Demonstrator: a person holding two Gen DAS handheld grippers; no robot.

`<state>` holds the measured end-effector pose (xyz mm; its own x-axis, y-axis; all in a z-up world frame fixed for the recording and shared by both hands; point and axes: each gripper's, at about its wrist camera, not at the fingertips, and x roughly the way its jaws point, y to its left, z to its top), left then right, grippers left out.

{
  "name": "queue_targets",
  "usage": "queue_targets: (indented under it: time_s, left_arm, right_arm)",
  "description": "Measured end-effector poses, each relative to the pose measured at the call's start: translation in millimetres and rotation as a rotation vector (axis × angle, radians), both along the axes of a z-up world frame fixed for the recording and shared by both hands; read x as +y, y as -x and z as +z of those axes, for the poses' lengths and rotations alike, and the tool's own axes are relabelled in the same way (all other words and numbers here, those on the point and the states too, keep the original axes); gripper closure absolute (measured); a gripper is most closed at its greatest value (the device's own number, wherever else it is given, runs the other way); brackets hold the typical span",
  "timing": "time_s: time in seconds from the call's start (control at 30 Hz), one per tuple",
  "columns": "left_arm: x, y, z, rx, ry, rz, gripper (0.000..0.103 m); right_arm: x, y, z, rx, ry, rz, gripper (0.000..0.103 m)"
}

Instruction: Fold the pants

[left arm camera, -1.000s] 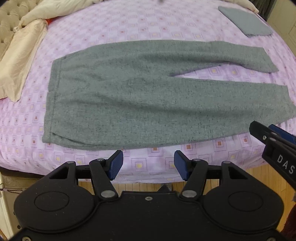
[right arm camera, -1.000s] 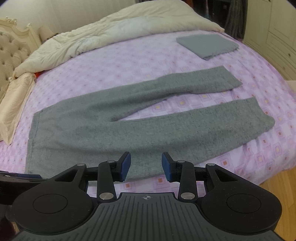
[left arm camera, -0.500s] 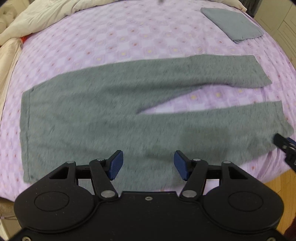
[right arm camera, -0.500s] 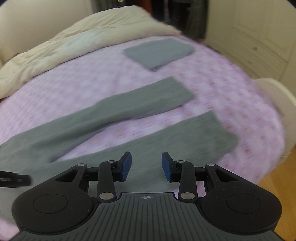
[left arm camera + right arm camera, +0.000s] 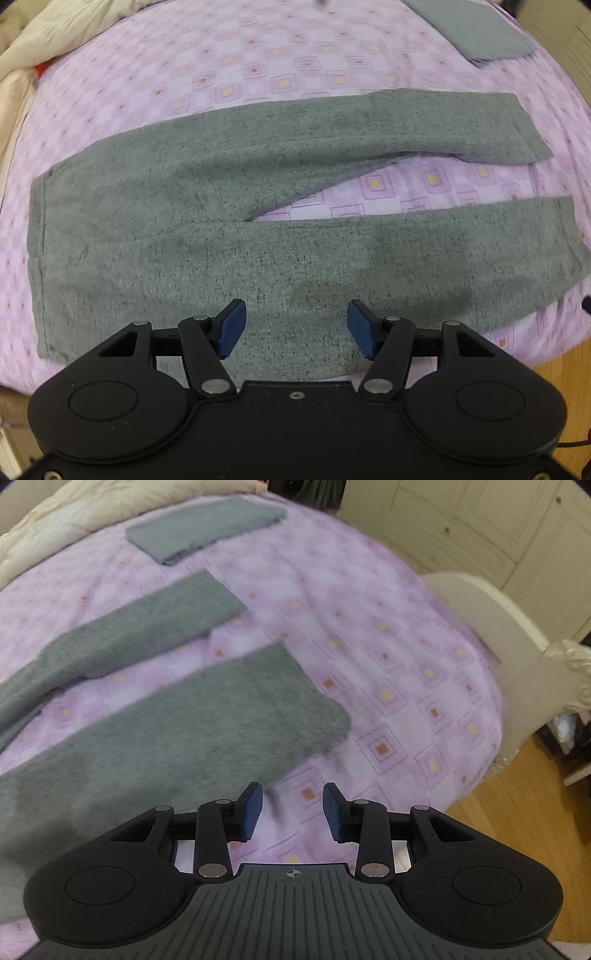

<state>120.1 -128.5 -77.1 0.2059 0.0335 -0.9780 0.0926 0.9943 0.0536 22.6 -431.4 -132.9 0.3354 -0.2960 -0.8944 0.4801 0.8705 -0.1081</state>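
Grey pants lie flat on the purple patterned bedsheet, waistband at the left, two legs spread apart toward the right. My left gripper is open and empty, hovering over the near leg's thigh. In the right wrist view the near leg's cuff end lies just ahead and left of my right gripper, which is open and empty above the sheet.
A folded grey garment lies at the bed's far right, also in the right wrist view. A cream duvet is bunched at the far left. The white footboard and wooden floor lie to the right.
My left gripper has moved in over the pants' near leg. My right gripper has swung right toward the near leg's cuff and the bed's foot end. Both stayed open.
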Motion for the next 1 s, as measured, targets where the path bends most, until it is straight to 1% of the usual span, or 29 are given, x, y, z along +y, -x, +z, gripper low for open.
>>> queue_targets:
  time_s: [0.13,0.33,0.4,0.5,0.57,0.63,0.73,0.8,0.87,1.0]
  left_arm:
    - [-9.6,5.5,-1.0,0.011,-0.02,0.077,0.039]
    - [-34.7,18.5,2.6,0.006,-0.056,0.118,0.039]
    - [-42.2,21.3,3.1,0.002,-0.067,0.132,0.039]
    - [-51.9,25.7,4.4,-0.005,-0.077,0.151,0.039]
    - [-56.7,27.3,4.8,-0.012,-0.083,0.166,0.039]
    - [-60.0,27.3,3.4,-0.011,-0.079,0.188,0.039]
    - [-67.1,27.8,0.4,-0.005,-0.069,0.214,0.039]
    - [-72.5,29.6,0.1,-0.006,-0.065,0.219,0.039]
    - [-78.1,30.7,1.1,-0.015,-0.068,0.216,0.039]
    - [-84.7,33.5,3.7,-0.028,-0.074,0.218,0.039]
  right_arm:
    - [-28.5,-11.8,-11.8,-0.002,-0.068,0.004,0.068]
    - [-65.4,-45.1,-32.6,-0.011,-0.157,0.0,0.068]
    - [-75.4,-51.4,-33.4,-0.005,-0.194,0.006,0.068]
    - [-89.8,-41.5,-20.2,-0.055,-0.235,0.006,0.068]
    - [-97.2,-26.8,-13.1,-0.059,-0.244,0.006,0.068]
    - [-103.0,-13.5,-12.7,-0.037,-0.261,0.01,0.067]
    - [-102.3,-5.9,-23.5,0.015,-0.28,0.047,0.068]
    - [-102.4,-8.1,-30.0,0.005,-0.289,0.045,0.068]
    - [-105.2,-14.3,-34.6,-0.031,-0.321,0.016,0.068]
    - [-108.3,-34.0,-44.5,-0.041,-0.375,-0.019,0.068]
